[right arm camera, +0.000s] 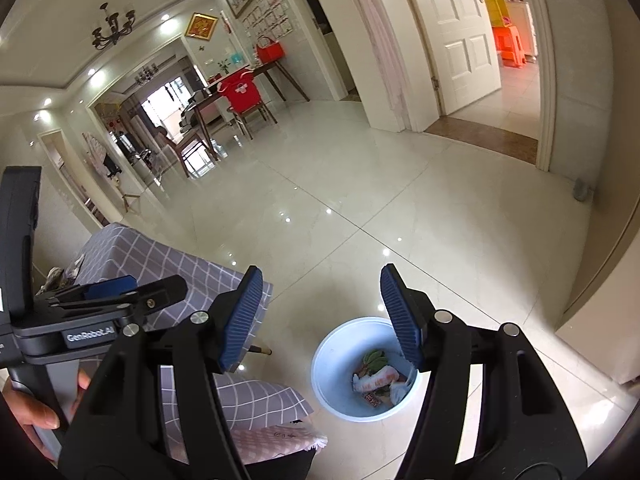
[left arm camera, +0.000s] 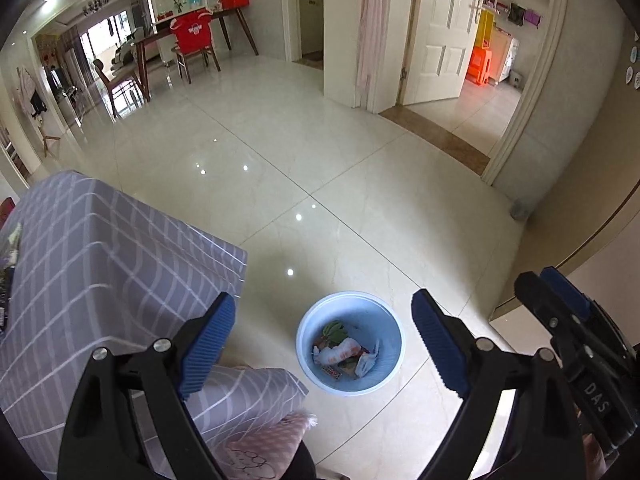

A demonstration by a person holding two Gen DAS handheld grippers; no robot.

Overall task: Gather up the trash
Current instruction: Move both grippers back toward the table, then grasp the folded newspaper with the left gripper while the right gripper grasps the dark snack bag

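Observation:
A pale blue bin (left arm camera: 387,322) stands on the tiled floor beside the table, holding several wrappers (left arm camera: 344,354) in green, white and red. My left gripper (left arm camera: 323,300) hangs above the bin, jaws wide open with nothing between them. In the right wrist view the same bin (right arm camera: 332,364) and its wrappers (right arm camera: 380,380) sit below my right gripper (right arm camera: 320,276), which is also open and empty. The left gripper (right arm camera: 120,288) shows from the side there, held by a person's hand (right arm camera: 32,408). More litter (right arm camera: 60,276) lies on the table's far left.
A table under a grey checked cloth (left arm camera: 100,260) fills the left side, with a pink cloth (left arm camera: 264,440) below its near corner. A beige wall (left arm camera: 580,208) closes the right. Farther off are a doorway (left arm camera: 460,92) and a dining table with chairs (left arm camera: 192,52).

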